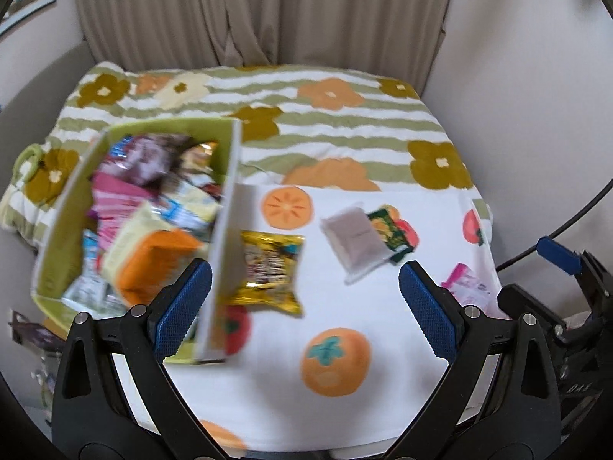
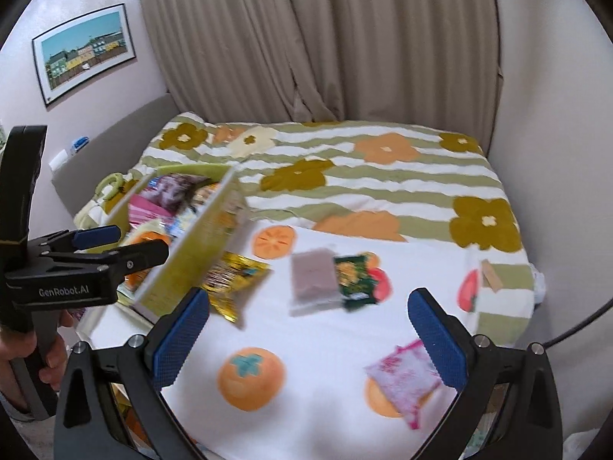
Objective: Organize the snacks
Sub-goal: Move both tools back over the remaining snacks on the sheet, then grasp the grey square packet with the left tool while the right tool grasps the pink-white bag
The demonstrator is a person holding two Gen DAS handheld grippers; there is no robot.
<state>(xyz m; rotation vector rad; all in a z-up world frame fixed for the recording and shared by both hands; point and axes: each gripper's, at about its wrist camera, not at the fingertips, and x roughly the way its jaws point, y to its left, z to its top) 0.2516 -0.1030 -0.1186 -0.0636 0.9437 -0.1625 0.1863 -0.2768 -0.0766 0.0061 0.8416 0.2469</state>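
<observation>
I hold two grippers over a white cloth printed with orange fruit, spread on a flower-striped bed cover.

My left gripper has its two blue pads spread wide apart with nothing between them. In the right wrist view it enters from the left edge, reaching toward the box, my hand around its handle. My right gripper also stands wide open and empty, low in the middle of its frame.

One green box sits at the left of the left wrist view, tilted, one white-edged wall toward me. It is heaped with snack packets, too blurred to count; an orange packet lies nearest.

Four packets lie loose on the cloth. One gold packet touches the box wall. At centre right one pale grey-brown packet overlaps one dark green packet. One pink-and-white packet lies just beside my right gripper's right pad, at the lower right of that frame.

One framed picture hangs at the upper left, beside beige curtains.
</observation>
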